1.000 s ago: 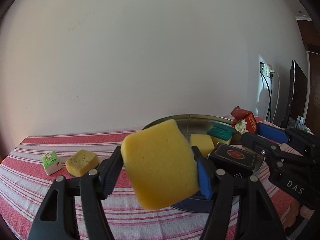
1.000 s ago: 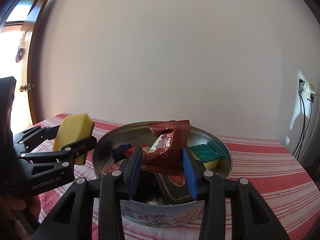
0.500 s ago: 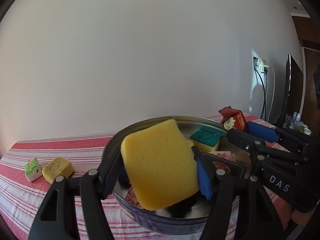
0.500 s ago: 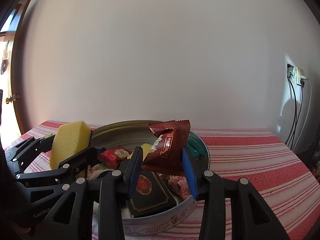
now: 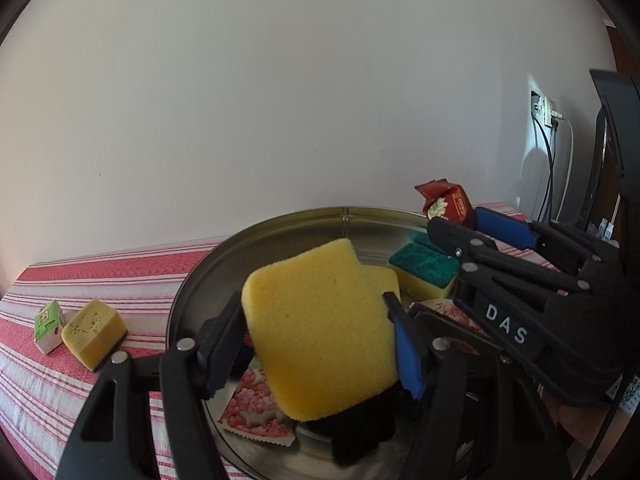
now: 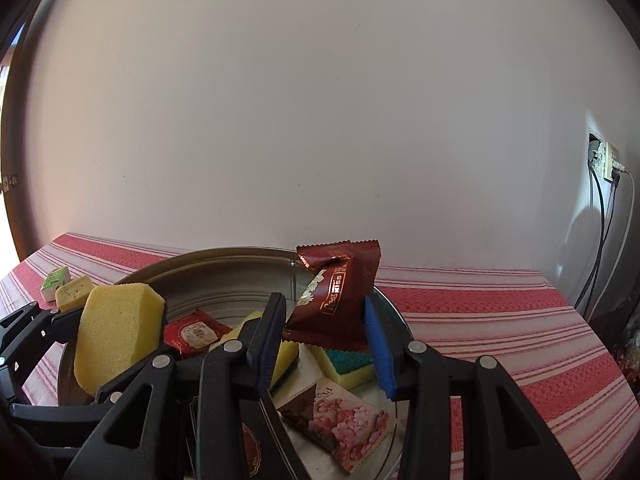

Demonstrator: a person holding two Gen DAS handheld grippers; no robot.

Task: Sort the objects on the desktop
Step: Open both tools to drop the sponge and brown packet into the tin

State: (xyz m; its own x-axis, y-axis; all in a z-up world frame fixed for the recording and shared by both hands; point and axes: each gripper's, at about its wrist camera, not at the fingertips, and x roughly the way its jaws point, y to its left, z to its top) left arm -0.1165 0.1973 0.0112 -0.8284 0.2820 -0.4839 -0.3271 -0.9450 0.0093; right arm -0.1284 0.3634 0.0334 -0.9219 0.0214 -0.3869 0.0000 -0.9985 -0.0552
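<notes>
My left gripper [image 5: 316, 336] is shut on a yellow sponge [image 5: 320, 332] and holds it above the round metal tin [image 5: 280, 232]. The sponge also shows in the right wrist view [image 6: 116, 332]. My right gripper [image 6: 326, 336] is shut on a dark red snack packet [image 6: 340, 292] and holds it over the tin's right side [image 6: 224, 260]. The packet also shows in the left wrist view [image 5: 444, 200]. In the tin lie a green-topped sponge [image 6: 350, 364], a pink floral packet [image 6: 344, 420], a red packet [image 6: 192, 330] and a dark box.
The tin stands on a red and white striped tablecloth [image 6: 500, 320]. A small yellow sponge [image 5: 94, 332] and a green and white carton [image 5: 48, 324] lie on the cloth left of the tin. Wall sockets with cables [image 6: 604, 160] are at the right.
Both grippers have moved in over the tin with their loads. The tin looks closer and lower in both views, and more of its contents show.
</notes>
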